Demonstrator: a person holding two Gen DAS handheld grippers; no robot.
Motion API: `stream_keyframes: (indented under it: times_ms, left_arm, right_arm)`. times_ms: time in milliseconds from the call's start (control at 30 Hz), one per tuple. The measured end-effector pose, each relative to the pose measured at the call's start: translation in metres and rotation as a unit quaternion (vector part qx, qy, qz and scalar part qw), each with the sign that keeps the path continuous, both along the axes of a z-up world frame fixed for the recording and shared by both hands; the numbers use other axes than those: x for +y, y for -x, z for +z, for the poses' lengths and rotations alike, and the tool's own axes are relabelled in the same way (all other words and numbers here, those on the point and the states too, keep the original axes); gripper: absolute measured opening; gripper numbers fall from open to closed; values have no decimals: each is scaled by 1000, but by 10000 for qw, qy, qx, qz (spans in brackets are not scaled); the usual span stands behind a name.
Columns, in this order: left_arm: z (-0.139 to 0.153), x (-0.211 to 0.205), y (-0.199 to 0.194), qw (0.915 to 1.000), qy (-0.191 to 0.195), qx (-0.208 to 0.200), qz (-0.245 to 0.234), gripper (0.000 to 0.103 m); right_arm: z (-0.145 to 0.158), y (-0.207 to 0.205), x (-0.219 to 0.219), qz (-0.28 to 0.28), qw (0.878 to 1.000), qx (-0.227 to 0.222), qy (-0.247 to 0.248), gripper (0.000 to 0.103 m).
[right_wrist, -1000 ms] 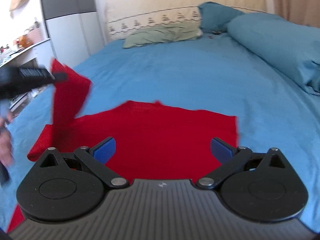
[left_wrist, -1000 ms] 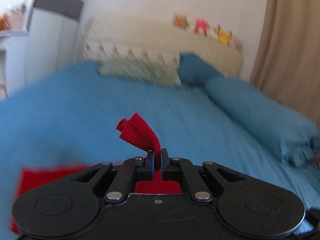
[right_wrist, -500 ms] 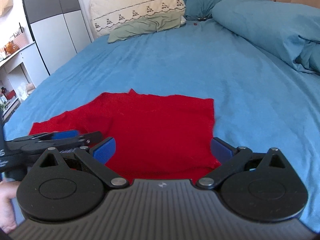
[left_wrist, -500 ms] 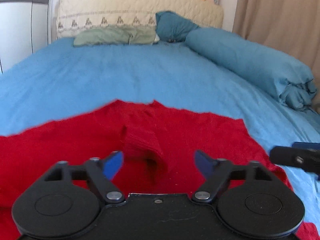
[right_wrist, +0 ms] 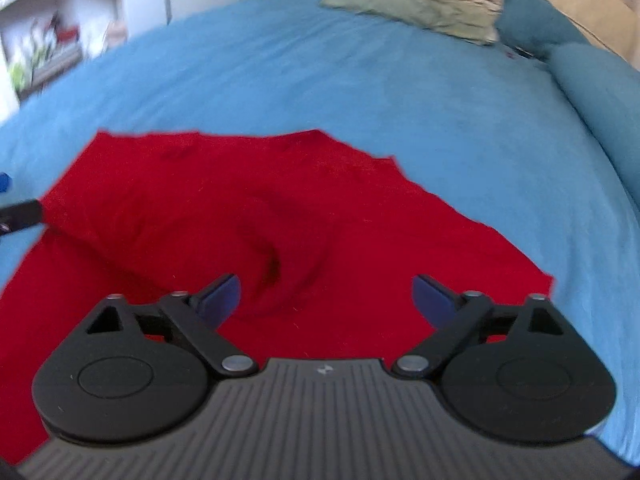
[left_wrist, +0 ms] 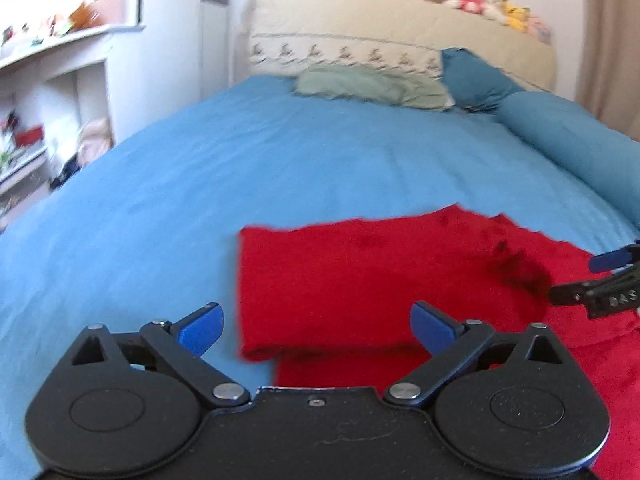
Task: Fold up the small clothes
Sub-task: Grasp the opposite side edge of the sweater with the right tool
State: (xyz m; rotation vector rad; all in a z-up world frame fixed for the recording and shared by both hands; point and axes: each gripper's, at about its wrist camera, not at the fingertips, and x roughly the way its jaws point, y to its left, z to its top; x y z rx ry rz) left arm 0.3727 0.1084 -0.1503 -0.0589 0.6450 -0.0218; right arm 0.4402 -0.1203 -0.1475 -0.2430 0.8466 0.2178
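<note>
On blue bed (left_wrist: 248, 168): red garment (left_wrist: 360, 280) partly folded, lying flat.

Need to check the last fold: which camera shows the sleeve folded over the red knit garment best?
The left wrist view: the folded sleeve lies flat with its left edge and lower fold crisp against the blue bedsheet. The right wrist view shows only a blurred hump.

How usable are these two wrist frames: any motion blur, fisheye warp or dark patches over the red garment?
Left wrist view: shelves and headboard smeared by motion blur; red garment edges soft, a dark shadowed dip near its right side; bed bulges from fisheye warp. Right wrist view: background pillows blurred, garment's central fold shadowed, horizon tilted; right gripper body itself sharp. Even daylight, no glare.
</note>
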Motion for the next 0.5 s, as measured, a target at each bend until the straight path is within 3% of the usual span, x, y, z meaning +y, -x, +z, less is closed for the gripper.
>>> stream_keyframes:
  times_ms: [200,267,400,500]
  left_arm:
    - [-15,13,-1,9997,102,152,146,101]
    - [-16,15,0,9996,162,157,163,101]
    - [-19,23,4,9994,270,123,166,101]
    - [-23,25,4,9993,325,83,176,101]
  right_arm:
    - [-22,-29,27,-30,9998,144,118,71]
    - [-24,-32,20,-341,9993,122,3,49]
    - [-24,-22,-19,-1099,9907,188,-780,47]
    - [-28,-5,-49,-1531,9776,178,-1436,54]
